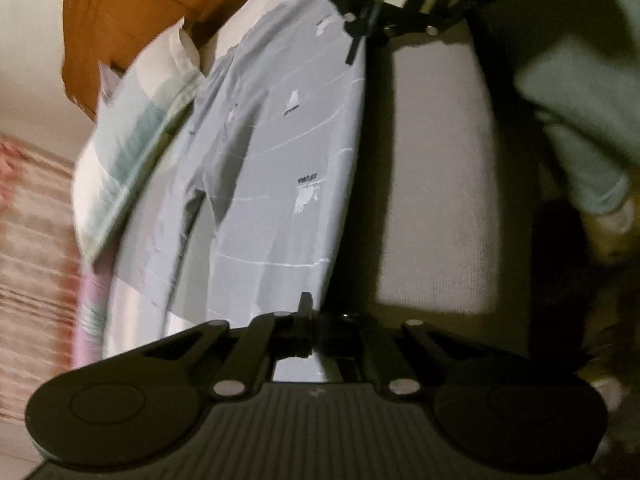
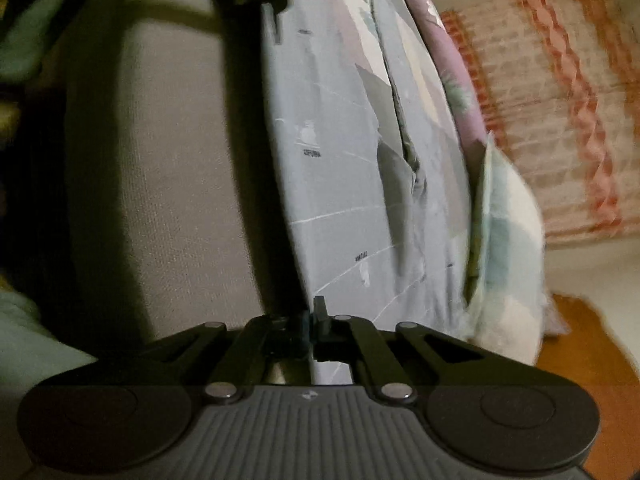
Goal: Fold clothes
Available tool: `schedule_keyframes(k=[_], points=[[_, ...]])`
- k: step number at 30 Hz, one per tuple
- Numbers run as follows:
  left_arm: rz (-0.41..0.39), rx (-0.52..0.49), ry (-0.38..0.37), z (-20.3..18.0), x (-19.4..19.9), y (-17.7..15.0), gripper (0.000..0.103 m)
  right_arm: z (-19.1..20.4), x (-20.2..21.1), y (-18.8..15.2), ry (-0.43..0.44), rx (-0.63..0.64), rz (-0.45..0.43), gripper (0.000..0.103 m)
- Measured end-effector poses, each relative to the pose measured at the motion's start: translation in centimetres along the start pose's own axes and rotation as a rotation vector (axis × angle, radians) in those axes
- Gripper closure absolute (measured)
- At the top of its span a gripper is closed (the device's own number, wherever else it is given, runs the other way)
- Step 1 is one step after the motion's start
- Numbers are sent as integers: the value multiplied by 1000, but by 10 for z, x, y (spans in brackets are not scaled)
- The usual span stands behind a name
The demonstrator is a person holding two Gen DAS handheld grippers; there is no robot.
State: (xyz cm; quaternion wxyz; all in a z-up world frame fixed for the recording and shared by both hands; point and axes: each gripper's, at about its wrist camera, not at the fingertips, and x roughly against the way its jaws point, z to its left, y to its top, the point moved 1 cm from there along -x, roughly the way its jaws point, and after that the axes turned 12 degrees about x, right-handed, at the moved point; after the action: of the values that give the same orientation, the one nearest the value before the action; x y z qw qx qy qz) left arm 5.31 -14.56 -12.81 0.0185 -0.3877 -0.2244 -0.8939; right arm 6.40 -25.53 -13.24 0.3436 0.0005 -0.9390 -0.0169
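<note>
Clearly, in the left wrist view the left tool [image 1: 306,334] is clamped shut on the near edge of a pale blue garment [image 1: 272,168] printed with thin white lines and small figures. The garment's long axis runs from 6 o'clock up to 12 o'clock, stretched toward the right tool [image 1: 354,36], which pinches its far end. It hangs over a cream sofa cushion [image 1: 436,184]. At 9 o'clock a folded pastel cloth [image 1: 132,148] lies beside it, an orange cloth [image 1: 132,20] sits at 11 o'clock, and a pink-striped fabric [image 1: 36,240] at 8 o'clock.

In the right wrist view the right tool [image 2: 316,330] is closed on the garment [image 2: 344,168], whose long axis again runs 6 to 12 o'clock, up to the left tool [image 2: 276,16] gripping the far end. The sofa cushion [image 2: 160,184] fills 9 o'clock; the pastel cloth [image 2: 508,248] lies at 4 o'clock, the striped fabric [image 2: 560,112] at 2 o'clock, the orange cloth [image 2: 580,352] at 5 o'clock.
</note>
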Motion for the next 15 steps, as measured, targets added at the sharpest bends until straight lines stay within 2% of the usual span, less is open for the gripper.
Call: schedule_keyframes(k=[5,8,10,12,15], points=[[14,67,-124,3,16,-2,103,2,16,-5,83,4,-16,101],[24,87,-133,1,14,-5,103,3,15,-5,87,-2,-14,101],[18,90,-121,-2,16,-6,98,-1,13,-3,92,-30,-2,99],[22,120,-141,5,20,-8,90,-3,15,-5,98,-44,-1,94],[43,180,-185,18,30,-16,89,-7,23,-18,115,-94,23,83]])
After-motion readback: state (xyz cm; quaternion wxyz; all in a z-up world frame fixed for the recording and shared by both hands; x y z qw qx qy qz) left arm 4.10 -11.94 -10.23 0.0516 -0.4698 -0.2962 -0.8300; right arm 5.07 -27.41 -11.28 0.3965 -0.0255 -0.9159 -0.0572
